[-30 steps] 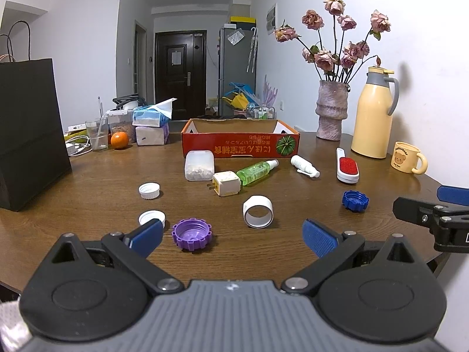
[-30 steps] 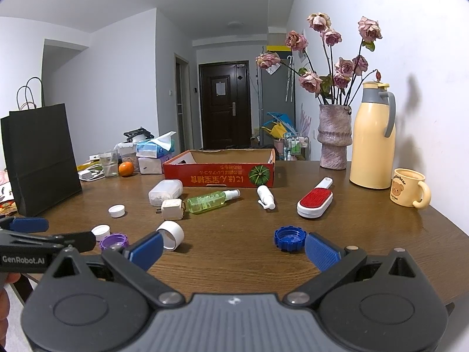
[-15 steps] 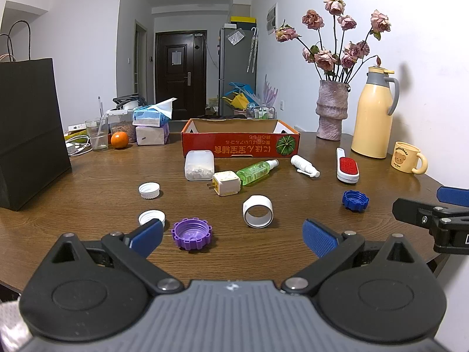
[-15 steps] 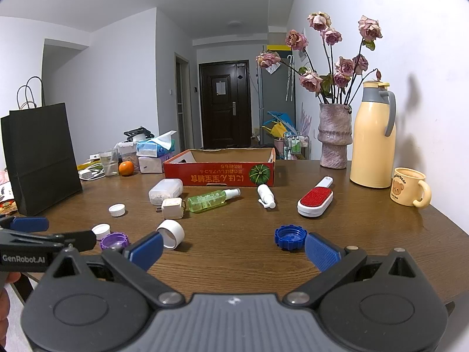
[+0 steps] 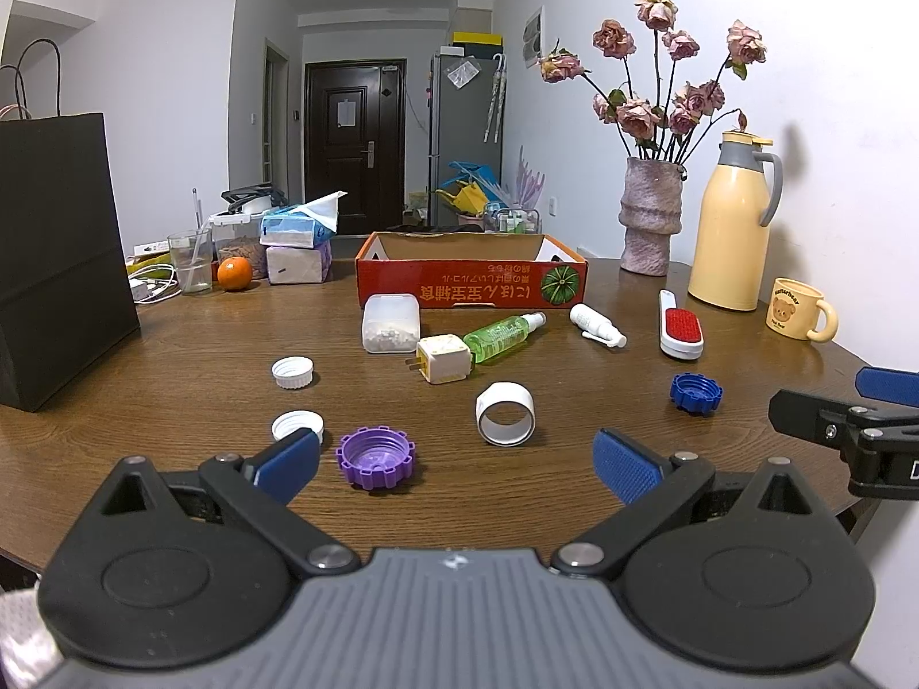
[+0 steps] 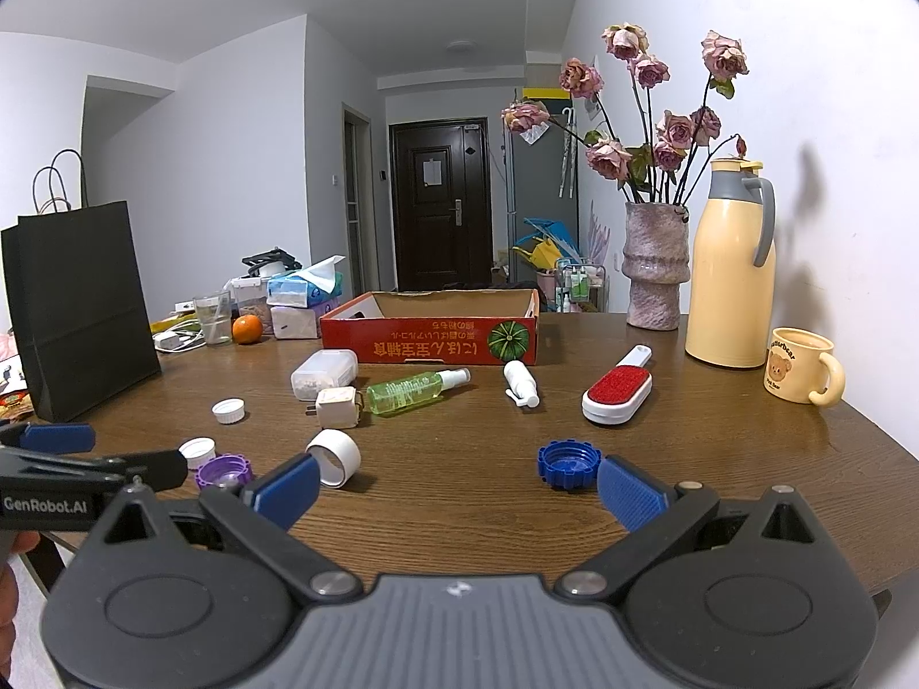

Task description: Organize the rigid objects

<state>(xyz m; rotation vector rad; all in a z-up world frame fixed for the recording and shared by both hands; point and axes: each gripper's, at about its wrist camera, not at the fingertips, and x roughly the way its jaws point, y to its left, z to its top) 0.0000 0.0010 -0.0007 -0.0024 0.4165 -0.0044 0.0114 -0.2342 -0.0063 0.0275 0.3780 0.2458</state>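
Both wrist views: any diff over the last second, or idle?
Idle, nothing visibly moved. Left tongs and right tongs stay open and empty above the near table edge. Purple cap, blue cap, white ring and the red box lie where they were.

Inside of red cardboard box point(image 5: 471, 287) mostly hidden by near wall; contents cannot be told. One white cap point(image 5: 297, 424) partly covered by left gripper point(image 5: 454, 466) finger. Purple cap point(image 6: 224, 471) partly hidden behind left gripper body in right wrist view. Right gripper point(image 5: 850, 419) cut by frame edge in left wrist view; its jaws not readable there. Black paper bag point(image 5: 57, 264) cut at left edge. Small print on mug point(image 6: 795, 364) too small to read. Items behind tissue box point(image 5: 298, 227) crowded, indistinct.
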